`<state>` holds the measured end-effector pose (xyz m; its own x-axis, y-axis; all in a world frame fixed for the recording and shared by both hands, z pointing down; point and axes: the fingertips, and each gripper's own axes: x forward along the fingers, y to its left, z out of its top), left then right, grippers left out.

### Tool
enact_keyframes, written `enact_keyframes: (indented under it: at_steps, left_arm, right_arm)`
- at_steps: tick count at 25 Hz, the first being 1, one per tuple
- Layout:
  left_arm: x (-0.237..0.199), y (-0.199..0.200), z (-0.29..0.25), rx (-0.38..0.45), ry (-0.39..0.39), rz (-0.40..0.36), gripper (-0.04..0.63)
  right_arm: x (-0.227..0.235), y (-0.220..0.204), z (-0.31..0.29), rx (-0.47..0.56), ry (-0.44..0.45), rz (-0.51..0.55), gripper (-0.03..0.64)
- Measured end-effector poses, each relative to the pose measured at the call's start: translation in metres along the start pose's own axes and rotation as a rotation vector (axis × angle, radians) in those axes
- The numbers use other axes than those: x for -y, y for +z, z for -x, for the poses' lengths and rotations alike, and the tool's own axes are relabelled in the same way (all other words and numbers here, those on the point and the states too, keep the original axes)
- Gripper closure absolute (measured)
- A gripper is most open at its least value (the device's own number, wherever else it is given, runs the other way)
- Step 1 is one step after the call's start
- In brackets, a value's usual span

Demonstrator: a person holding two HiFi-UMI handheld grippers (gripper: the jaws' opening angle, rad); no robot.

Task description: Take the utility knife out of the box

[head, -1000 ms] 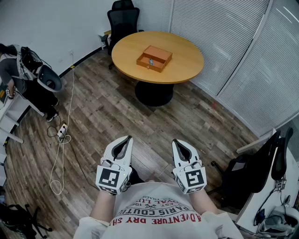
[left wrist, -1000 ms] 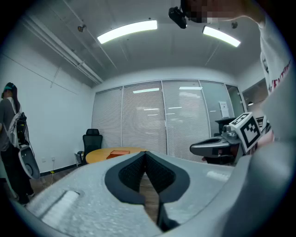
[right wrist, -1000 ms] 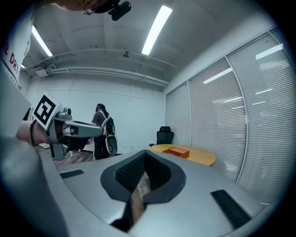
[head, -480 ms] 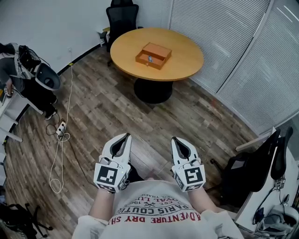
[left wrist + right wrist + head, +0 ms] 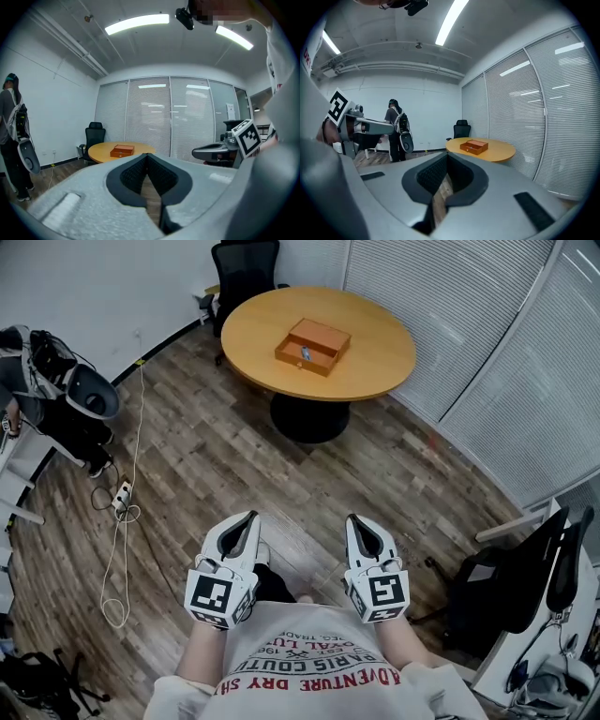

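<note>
An orange wooden box (image 5: 313, 346) lies open on the round wooden table (image 5: 375, 371) far across the room. A small bluish thing, probably the utility knife (image 5: 303, 354), lies in its front part. Close to the person's body, far from the table, my left gripper (image 5: 246, 521) and right gripper (image 5: 361, 523) are held side by side, both shut and empty. The box (image 5: 122, 151) shows small beyond the left gripper (image 5: 147, 157) in the left gripper view. It is small again as the box (image 5: 474, 146) past the right gripper (image 5: 446, 156) in the right gripper view.
Wooden floor lies between me and the table. A black office chair (image 5: 246, 268) stands behind the table. A person with a backpack (image 5: 47, 381) stands at the left, near a cable and power strip (image 5: 122, 502). Another black chair (image 5: 511, 587) is at the right. Blinds line the right wall.
Both grippers have shifted slightly, a little lower in the head view, and the table and box sit slightly further right. The jaws stay shut.
</note>
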<state>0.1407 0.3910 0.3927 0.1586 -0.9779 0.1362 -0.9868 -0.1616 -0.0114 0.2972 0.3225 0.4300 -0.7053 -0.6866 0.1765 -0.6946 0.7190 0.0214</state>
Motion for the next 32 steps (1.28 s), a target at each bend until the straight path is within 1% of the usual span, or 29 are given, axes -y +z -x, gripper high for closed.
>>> enact_keyframes:
  at_steps: [2, 5, 8, 10, 12, 19, 22, 24, 26, 29, 32]
  left_arm:
    - [-0.018, -0.005, -0.01, -0.014, 0.002, 0.026, 0.6]
    - [-0.046, -0.004, -0.027, -0.011, 0.007, 0.048, 0.6]
    - [-0.075, 0.001, -0.048, -0.004, 0.008, 0.06, 0.6]
    - [-0.095, 0.005, -0.061, 0.0, 0.006, 0.066, 0.6]
    - [-0.117, 0.01, -0.072, 0.0, 0.003, 0.067, 0.6]
    - [-0.206, 0.029, -0.113, 0.006, -0.018, 0.064, 0.6]
    - [-0.24, 0.032, -0.133, 0.005, -0.028, 0.079, 0.6]
    - [-0.257, 0.033, -0.145, 0.001, -0.043, 0.097, 0.6]
    - [-0.274, 0.035, -0.153, 0.0, -0.056, 0.108, 0.6]
    - [-0.293, 0.034, -0.167, -0.006, -0.055, 0.114, 0.6]
    - [-0.298, 0.03, -0.186, -0.016, -0.056, 0.118, 0.6]
  right_arm:
    - [0.002, -0.001, -0.017, -0.023, -0.011, -0.013, 0.609]
    - [0.006, 0.005, -0.045, -0.036, -0.018, -0.022, 0.609]
    - [0.017, 0.017, -0.075, -0.023, -0.063, -0.03, 0.61]
    - [0.023, 0.027, -0.095, -0.005, -0.103, -0.041, 0.609]
    - [0.025, 0.037, -0.117, 0.001, -0.12, -0.044, 0.609]
    - [0.012, 0.061, -0.203, -0.019, -0.149, -0.052, 0.609]
    - [0.013, 0.064, -0.235, -0.032, -0.198, -0.062, 0.609]
    - [0.016, 0.067, -0.251, -0.038, -0.239, -0.077, 0.609]
    - [0.016, 0.07, -0.266, -0.039, -0.259, -0.084, 0.609]
    - [0.018, 0.072, -0.288, -0.05, -0.261, -0.086, 0.609]
    - [0.03, 0.067, -0.303, -0.066, -0.253, -0.084, 0.609]
